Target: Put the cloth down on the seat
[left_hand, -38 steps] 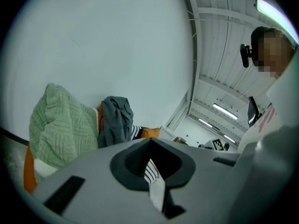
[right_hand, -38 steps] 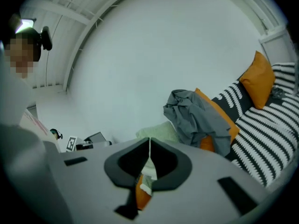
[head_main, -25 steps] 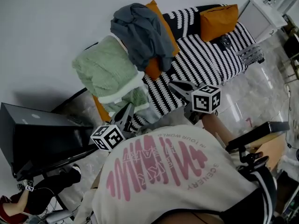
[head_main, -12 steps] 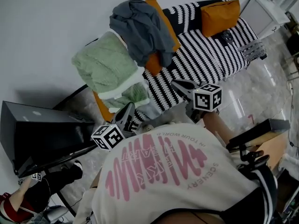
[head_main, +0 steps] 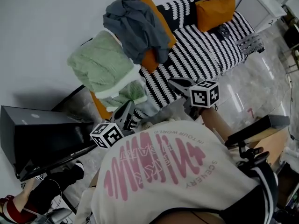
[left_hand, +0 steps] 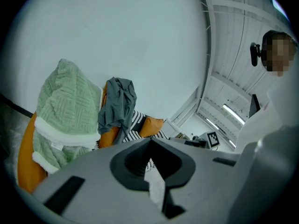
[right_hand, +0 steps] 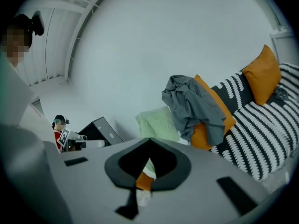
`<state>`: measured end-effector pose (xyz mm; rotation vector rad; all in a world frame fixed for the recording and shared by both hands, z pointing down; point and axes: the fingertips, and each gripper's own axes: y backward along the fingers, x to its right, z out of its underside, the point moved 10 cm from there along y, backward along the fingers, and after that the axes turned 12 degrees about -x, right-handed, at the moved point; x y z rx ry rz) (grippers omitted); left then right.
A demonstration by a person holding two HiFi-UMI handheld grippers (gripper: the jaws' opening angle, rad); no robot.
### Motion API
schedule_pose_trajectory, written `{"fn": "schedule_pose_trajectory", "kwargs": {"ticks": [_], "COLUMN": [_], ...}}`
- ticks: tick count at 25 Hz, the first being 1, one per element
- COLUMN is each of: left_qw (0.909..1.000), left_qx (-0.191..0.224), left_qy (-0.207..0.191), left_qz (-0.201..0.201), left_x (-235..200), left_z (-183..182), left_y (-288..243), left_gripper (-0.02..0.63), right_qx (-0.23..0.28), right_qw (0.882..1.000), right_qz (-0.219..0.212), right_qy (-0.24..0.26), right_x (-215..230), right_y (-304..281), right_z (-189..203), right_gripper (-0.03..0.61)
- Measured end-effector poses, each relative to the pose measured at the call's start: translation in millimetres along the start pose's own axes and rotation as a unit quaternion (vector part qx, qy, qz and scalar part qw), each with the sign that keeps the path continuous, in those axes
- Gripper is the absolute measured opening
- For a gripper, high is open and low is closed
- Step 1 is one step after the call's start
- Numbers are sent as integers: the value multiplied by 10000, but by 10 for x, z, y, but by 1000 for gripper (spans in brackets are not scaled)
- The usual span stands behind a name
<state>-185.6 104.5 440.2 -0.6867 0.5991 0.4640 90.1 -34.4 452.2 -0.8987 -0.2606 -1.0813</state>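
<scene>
A grey cloth (head_main: 135,24) hangs crumpled over an orange cushion (head_main: 152,55) against the sofa back, above the black-and-white striped seat (head_main: 205,50). It also shows in the left gripper view as the grey cloth (left_hand: 117,106) and in the right gripper view as the grey cloth (right_hand: 194,106). A green knitted blanket (head_main: 100,66) is draped over the sofa's left arm. My left gripper (head_main: 127,108) and right gripper (head_main: 178,84) are held near my chest, well short of the sofa. Both are shut with nothing in them; left gripper (left_hand: 150,140), right gripper (right_hand: 149,139).
A second orange cushion (head_main: 215,10) and a small dark object (head_main: 223,29) lie at the seat's far end, beside a white cabinet (head_main: 259,6). A black box (head_main: 42,134) stands left of me. Another person (head_main: 18,204) is at lower left. A wooden table edge (head_main: 261,129) is to my right.
The sofa has slid slightly up and left in the head view. Both grippers stay by my chest, shut, with the right one a little further left.
</scene>
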Motion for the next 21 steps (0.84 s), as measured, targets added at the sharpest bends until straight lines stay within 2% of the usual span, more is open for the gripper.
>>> {"fn": "schedule_pose_trajectory", "kwargs": {"ticks": [21], "left_qw": [10000], "left_qx": [31], "left_qy": [42], "left_qz": [26], "left_x": [15], "left_z": [15], "left_y": [-10], "left_gripper": [8], "right_qx": [-135], "right_qw": [9999], "right_qz": [-42], "right_qy": [-50], "right_x": [42], "right_y": [-24], "right_z": [60], "right_gripper": [11]}}
